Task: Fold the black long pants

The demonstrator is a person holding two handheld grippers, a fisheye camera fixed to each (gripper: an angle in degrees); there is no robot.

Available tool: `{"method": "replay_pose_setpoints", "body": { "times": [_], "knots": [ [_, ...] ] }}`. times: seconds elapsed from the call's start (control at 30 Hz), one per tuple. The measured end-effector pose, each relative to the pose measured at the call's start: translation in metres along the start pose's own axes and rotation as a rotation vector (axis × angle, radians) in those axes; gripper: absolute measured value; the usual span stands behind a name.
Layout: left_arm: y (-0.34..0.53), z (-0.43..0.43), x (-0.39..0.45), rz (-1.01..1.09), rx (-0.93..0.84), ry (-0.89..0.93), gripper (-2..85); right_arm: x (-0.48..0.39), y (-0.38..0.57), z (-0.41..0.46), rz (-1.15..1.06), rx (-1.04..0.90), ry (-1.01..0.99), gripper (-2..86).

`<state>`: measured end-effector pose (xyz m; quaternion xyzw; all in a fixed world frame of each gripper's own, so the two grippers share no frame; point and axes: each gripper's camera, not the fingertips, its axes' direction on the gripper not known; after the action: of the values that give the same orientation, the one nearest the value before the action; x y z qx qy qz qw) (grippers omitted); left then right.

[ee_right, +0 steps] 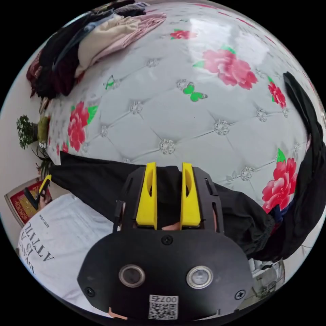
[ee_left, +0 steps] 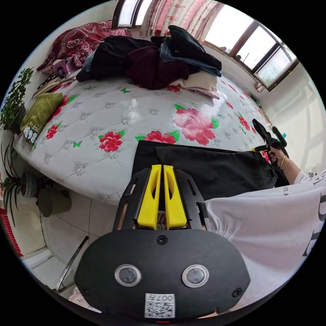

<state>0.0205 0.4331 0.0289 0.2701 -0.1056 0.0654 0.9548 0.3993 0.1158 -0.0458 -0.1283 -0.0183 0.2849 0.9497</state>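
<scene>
Both grippers over black pants [ee_left: 217,169] lying flat on bed edge; left gripper [ee_left: 162,168] closed, empty; right gripper [ee_right: 168,166] slightly parted.

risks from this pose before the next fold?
1. The black pants lie at the bed's near edge; a loose end could slide to the floor.
2. The left gripper looks nearly shut on cloth; a thin pinch may slip.
3. The right gripper is open over the pants, so that side seems unheld.

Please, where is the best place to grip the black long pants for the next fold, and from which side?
Probably the near edge of the black long pants, approached from the person's side of the bed: they lie flat along that edge, so it is closest to both tongs.
</scene>
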Motion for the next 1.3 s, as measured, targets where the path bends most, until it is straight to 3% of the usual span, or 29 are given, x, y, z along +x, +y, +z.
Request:
{"method": "replay_pose_setpoints", "body": {
  "times": [0.2,0.47,0.63,0.9,1.13,1.3],
  "knots": [
    [0.001,0.007,-0.007,-0.005,-0.019,-0.002,-0.9,-0.038,0.045,0.028,-0.169,-0.073,0.158,3.0],
    [-0.020,0.019,-0.009,0.028,-0.038,-0.002,-0.9,-0.026,0.066,0.047,-0.034,-0.020,0.147,5.3],
    [-0.014,0.018,-0.012,0.021,-0.032,-0.016,-0.9,-0.037,0.071,0.042,0.004,0.087,0.269,6.3],
    [-0.012,0.023,-0.026,-0.008,-0.038,-0.008,-0.9,-0.043,0.054,0.069,-0.014,0.021,0.358,4.8],
    [-0.010,0.027,-0.036,-0.015,-0.032,-0.003,-0.9,-0.024,0.052,0.042,0.003,0.074,0.294,0.4],
    [-0.013,0.031,-0.042,-0.018,-0.024,0.002,-0.9,-0.010,0.062,-0.002,0.056,0.263,0.182,-0.2]
  ]
}}
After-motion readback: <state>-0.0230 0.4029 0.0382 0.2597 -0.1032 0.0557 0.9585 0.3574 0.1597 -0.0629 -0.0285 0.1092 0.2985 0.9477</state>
